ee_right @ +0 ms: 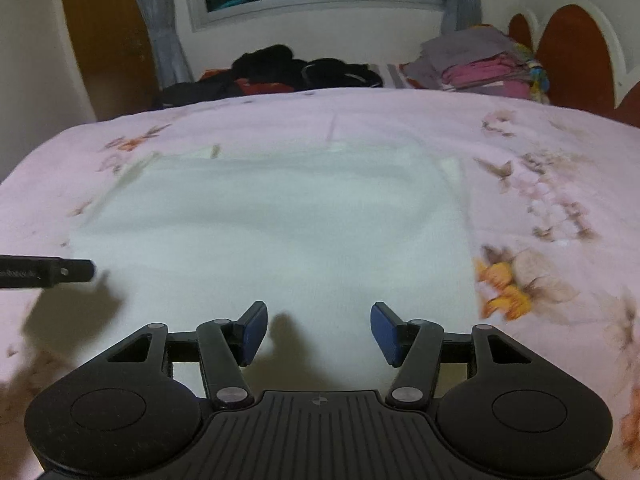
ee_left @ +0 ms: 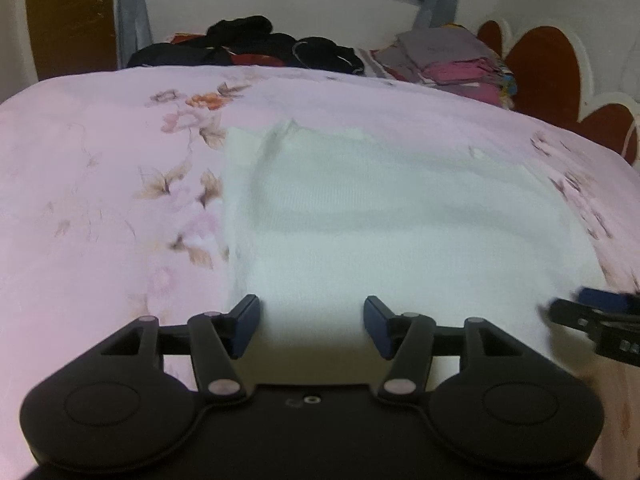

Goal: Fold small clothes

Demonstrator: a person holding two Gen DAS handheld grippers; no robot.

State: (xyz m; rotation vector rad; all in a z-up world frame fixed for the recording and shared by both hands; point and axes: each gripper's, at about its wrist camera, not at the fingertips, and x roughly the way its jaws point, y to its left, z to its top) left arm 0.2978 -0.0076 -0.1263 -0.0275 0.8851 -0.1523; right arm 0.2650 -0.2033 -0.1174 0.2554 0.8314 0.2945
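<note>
A white garment (ee_left: 380, 216) lies spread flat on the pink floral bed cover (ee_left: 100, 200). It also shows in the right wrist view (ee_right: 280, 232). My left gripper (ee_left: 311, 326) is open and empty, just above the garment's near left edge. My right gripper (ee_right: 319, 332) is open and empty, above the garment's near edge toward its right side. The right gripper's tip shows at the right edge of the left wrist view (ee_left: 592, 312). The left gripper's tip shows at the left edge of the right wrist view (ee_right: 60, 272).
A pile of dark clothes (ee_left: 248, 46) lies at the far edge of the bed. A stack of folded grey and pink clothes (ee_left: 452, 60) sits at the far right by the red-brown headboard (ee_left: 552, 72). A window and curtains are behind.
</note>
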